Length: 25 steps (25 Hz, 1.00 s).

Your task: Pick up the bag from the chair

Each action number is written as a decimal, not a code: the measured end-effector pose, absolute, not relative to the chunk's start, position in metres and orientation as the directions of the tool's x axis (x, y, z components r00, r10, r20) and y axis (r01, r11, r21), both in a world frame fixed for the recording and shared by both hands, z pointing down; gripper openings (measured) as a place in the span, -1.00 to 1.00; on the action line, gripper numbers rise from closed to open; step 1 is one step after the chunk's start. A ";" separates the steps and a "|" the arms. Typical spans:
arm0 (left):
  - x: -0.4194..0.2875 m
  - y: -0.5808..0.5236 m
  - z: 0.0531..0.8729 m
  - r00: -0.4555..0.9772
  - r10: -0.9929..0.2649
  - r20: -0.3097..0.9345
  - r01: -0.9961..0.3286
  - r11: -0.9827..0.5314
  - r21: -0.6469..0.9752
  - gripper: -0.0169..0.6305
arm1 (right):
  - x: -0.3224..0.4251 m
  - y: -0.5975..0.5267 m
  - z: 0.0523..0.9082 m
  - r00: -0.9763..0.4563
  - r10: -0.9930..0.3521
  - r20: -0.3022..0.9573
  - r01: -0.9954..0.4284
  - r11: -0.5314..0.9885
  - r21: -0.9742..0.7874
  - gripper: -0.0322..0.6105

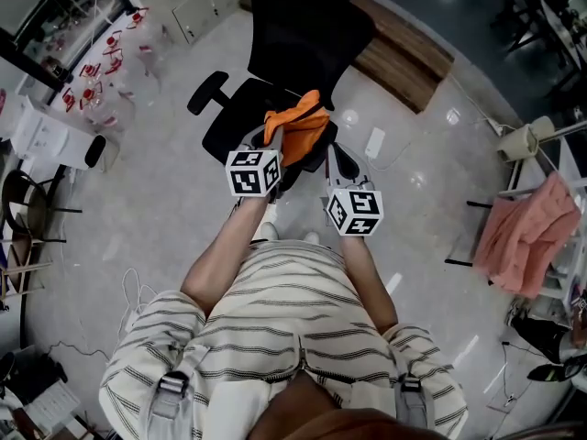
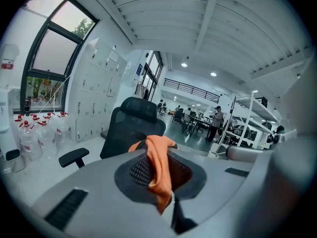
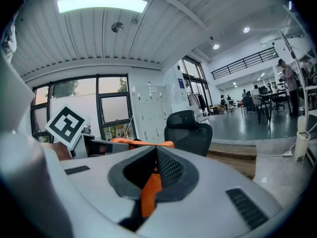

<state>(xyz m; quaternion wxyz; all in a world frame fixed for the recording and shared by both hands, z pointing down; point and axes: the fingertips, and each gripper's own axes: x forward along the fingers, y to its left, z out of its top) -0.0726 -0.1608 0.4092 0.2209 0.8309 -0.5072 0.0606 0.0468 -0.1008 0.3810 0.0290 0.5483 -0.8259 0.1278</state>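
- We saw the bag (image 1: 298,126) as a soft, bright orange piece of fabric, crumpled and folded, with a peak at its top and creased folds running down it.
- In the head view it hung between the two grippers, over the front edge of the seat of the black chair (image 1: 293,53). We could not tell whether any part of it touched the seat.
- The left gripper (image 1: 266,136) had its jaws pressed together on the bag's left side. In the left gripper view (image 2: 161,175) a strip of the orange fabric (image 2: 159,167) ran down between the dark ribbed pads and draped over the top of them.
- The right gripper (image 1: 330,149) was likewise clamped on the bag's right side. In the right gripper view (image 3: 151,182) a narrow orange band (image 3: 148,195) was pinched between the pads, and more of the bag stretched away towards the left gripper's marker cube.
- The chair (image 2: 130,128) stood on the pale floor (image 1: 165,209) with its high backrest and headrest behind the bag, and one armrest stuck out to the left.
- A low wooden platform (image 1: 404,58) lay beyond the chair, and a pink cloth (image 1: 527,236) hung on a rack at the right edge of the head view.
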 end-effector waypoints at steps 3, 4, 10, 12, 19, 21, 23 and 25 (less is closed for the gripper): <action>-0.074 -0.159 0.399 0.479 -0.824 0.303 -0.868 -0.392 0.306 -0.85 | 0.046 -0.101 0.376 -0.399 -0.900 0.176 -0.912 0.370 -0.176 -0.84; -0.075 -0.159 0.395 0.479 -0.826 0.297 -0.868 -0.393 0.304 -0.85 | 0.046 -0.102 0.374 -0.399 -0.900 0.174 -0.912 0.370 -0.175 -0.84; -0.071 -0.155 0.378 0.486 -0.835 0.260 -0.861 -0.407 0.305 -0.85 | 0.048 -0.104 0.367 -0.398 -0.903 0.160 -0.913 0.372 -0.168 -0.84; -0.071 -0.152 0.373 0.489 -0.836 0.250 -0.859 -0.412 0.303 -0.85 | 0.047 -0.105 0.364 -0.398 -0.904 0.155 -0.913 0.373 -0.166 -0.84; -0.068 -0.147 0.354 0.488 -0.848 0.206 -0.860 -0.427 0.281 -0.85 | 0.052 -0.108 0.353 -0.393 -0.911 0.129 -0.914 0.370 -0.167 -0.84; -0.067 -0.145 0.351 0.488 -0.851 0.194 -0.860 -0.430 0.274 -0.85 | 0.053 -0.109 0.352 -0.390 -0.912 0.126 -0.915 0.368 -0.167 -0.84; -0.067 -0.144 0.347 0.486 -0.855 0.181 -0.861 -0.433 0.267 -0.85 | 0.054 -0.110 0.350 -0.388 -0.913 0.122 -0.916 0.367 -0.164 -0.84; -0.066 -0.142 0.344 0.485 -0.858 0.172 -0.862 -0.435 0.259 -0.85 | 0.055 -0.111 0.349 -0.389 -0.914 0.119 -0.915 0.369 -0.162 -0.84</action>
